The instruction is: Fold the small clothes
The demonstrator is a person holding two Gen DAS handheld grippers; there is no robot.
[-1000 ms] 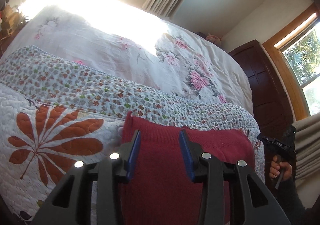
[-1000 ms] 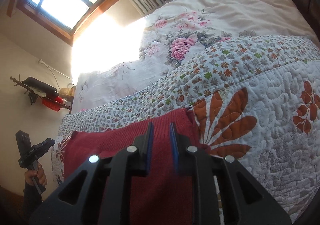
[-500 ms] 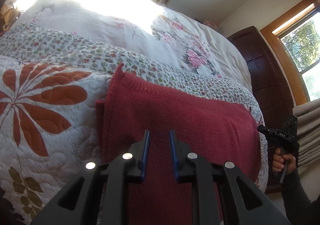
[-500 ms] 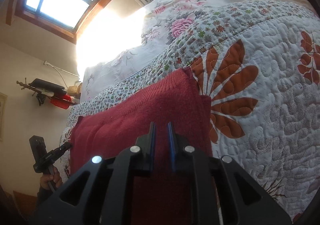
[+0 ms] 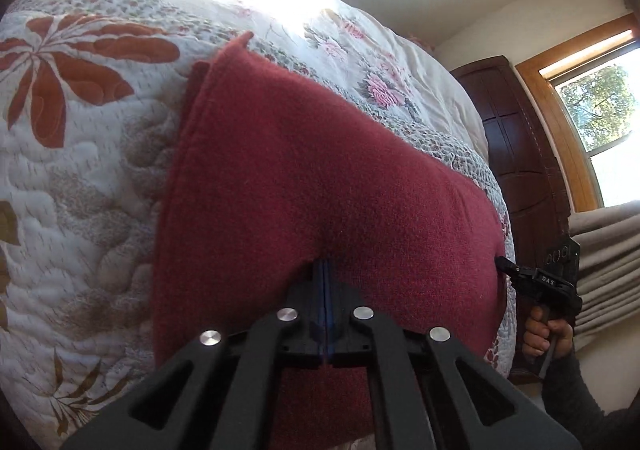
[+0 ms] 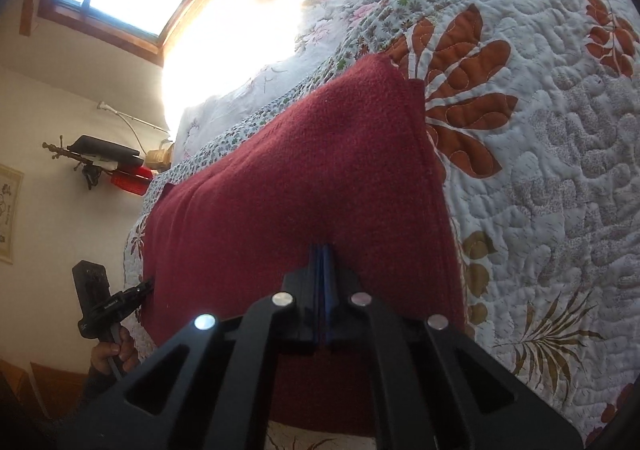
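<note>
A dark red knitted garment (image 5: 320, 153) lies folded flat on the quilted bedspread (image 5: 80, 177), its far corner turned up a little. My left gripper (image 5: 325, 262) is shut, its blue pads pinching a pucker of the red knit near the front edge. In the right wrist view the same garment (image 6: 304, 177) fills the middle, and my right gripper (image 6: 321, 248) is shut on the knit the same way. Each view also shows the other gripper held in a hand at the garment's side edge: the right one (image 5: 505, 265) and the left one (image 6: 147, 285).
The quilt with orange leaf print (image 6: 540, 153) spreads to the side, and a floral duvet (image 5: 372, 61) lies behind it. A dark wooden cabinet (image 5: 516, 145), a window (image 5: 600, 105) and curtains stand at the right. A wall shelf (image 6: 104, 161) hangs beyond the bed.
The left gripper went from wide open to shut, and the right closed its small gap. Both moved forward over the red garment and now pinch its fabric.
</note>
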